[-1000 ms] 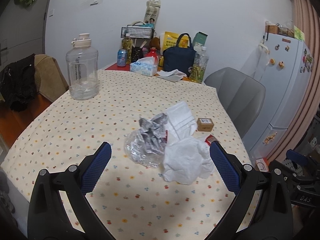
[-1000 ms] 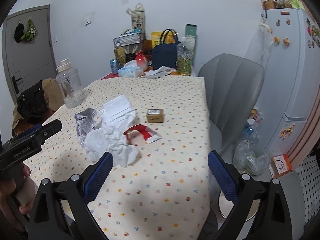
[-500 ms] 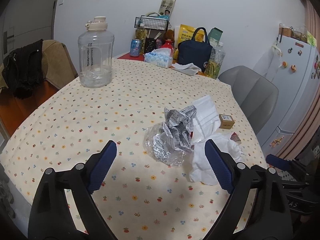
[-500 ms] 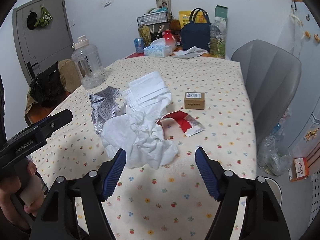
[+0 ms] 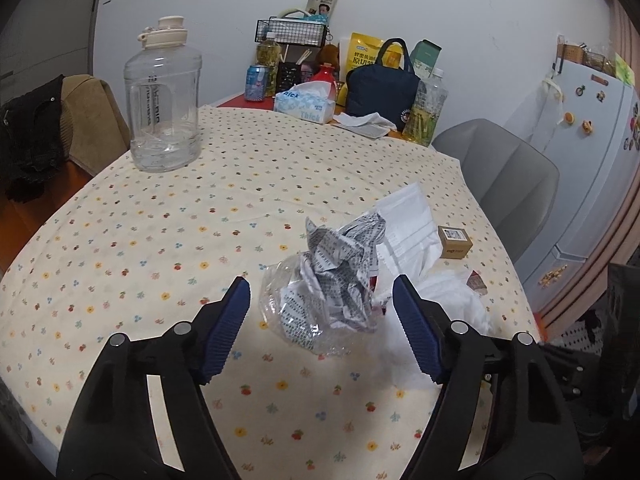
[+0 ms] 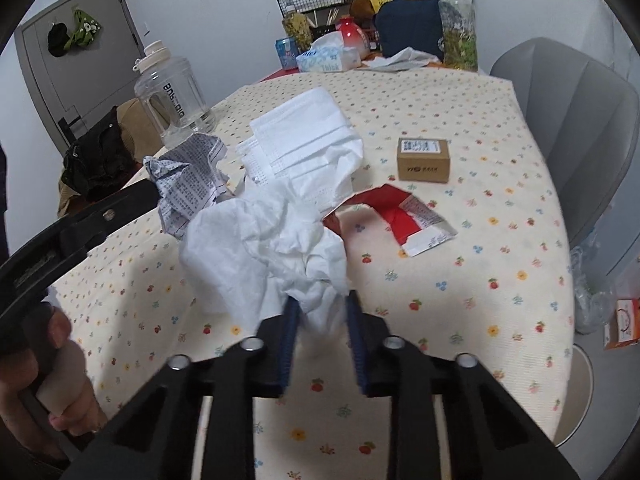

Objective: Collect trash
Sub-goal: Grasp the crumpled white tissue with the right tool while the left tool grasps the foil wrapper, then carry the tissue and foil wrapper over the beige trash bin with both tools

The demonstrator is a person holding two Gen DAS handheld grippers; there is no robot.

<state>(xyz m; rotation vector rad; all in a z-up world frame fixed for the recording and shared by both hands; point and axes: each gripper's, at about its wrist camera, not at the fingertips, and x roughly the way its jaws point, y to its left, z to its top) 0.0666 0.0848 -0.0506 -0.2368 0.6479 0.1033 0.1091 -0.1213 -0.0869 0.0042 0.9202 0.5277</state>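
On the flowered tablecloth point(image 5: 160, 240) lies a heap of trash. My left gripper point(image 5: 321, 280) is open, its jaws closing, with a crumpled printed paper point(image 5: 340, 264) in clear plastic point(image 5: 280, 304) between them, untouched by the pads. In the right wrist view my right gripper point(image 6: 322, 298) is closing, its pads pressing the near end of a crumpled white tissue point(image 6: 260, 248). Behind the tissue lie a white face mask point(image 6: 308, 140), a torn red wrapper point(image 6: 396, 216) and a small cardboard box point(image 6: 424, 160). A hand point(image 6: 60, 360) holds the left gripper's handle at the left.
A big clear water jug point(image 5: 162, 100) stands at the table's far left. A tissue box point(image 5: 306, 104), a dark blue bag point(image 5: 380, 88) and bottles crowd the far end. A grey chair point(image 6: 580, 120) stands at the right, a white fridge point(image 5: 592, 152) beyond it.
Both grippers came down and closer to the heap. The right jaws went from wide open to pinching the white tissue. The left jaws narrowed around the printed paper.
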